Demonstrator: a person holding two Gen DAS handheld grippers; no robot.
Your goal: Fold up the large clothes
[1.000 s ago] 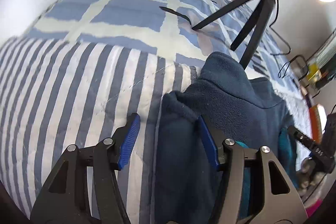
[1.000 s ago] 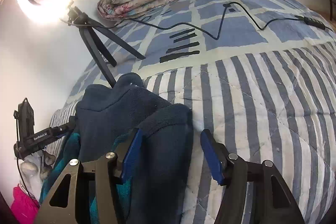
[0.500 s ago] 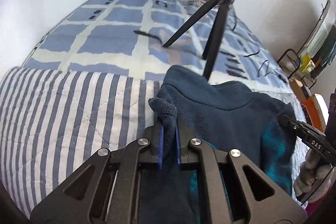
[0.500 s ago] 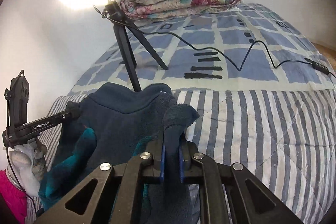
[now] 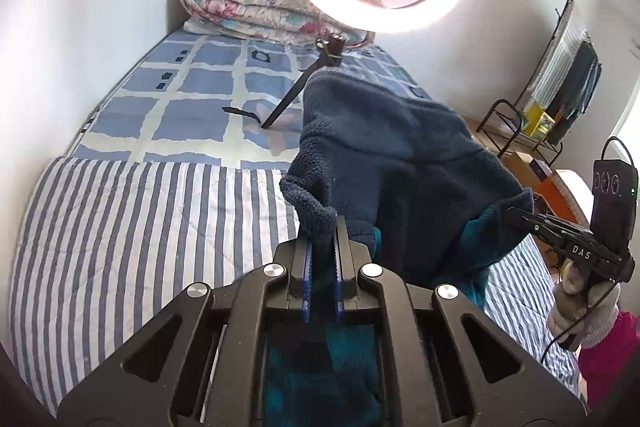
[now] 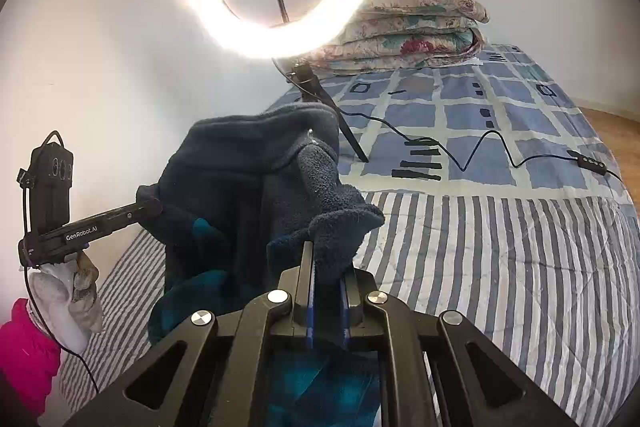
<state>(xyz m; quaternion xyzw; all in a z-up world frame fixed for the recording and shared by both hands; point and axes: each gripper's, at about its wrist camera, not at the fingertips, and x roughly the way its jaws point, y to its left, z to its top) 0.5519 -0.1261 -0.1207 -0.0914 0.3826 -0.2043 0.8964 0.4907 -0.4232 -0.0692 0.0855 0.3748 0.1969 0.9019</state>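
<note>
Now | left gripper, right gripper: tilted down | fingers pinching fleece jacket

Navy fleece garment (teal lining), lifted, draped

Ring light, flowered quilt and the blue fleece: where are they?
Ring light (image 6: 208, 27): right wrist view, glowing rim.
Flowered quilt (image 6: 416, 27): right wrist view, folded stack's side.
Blue fleece (image 5: 384, 155): left wrist view, lifted body.
</note>
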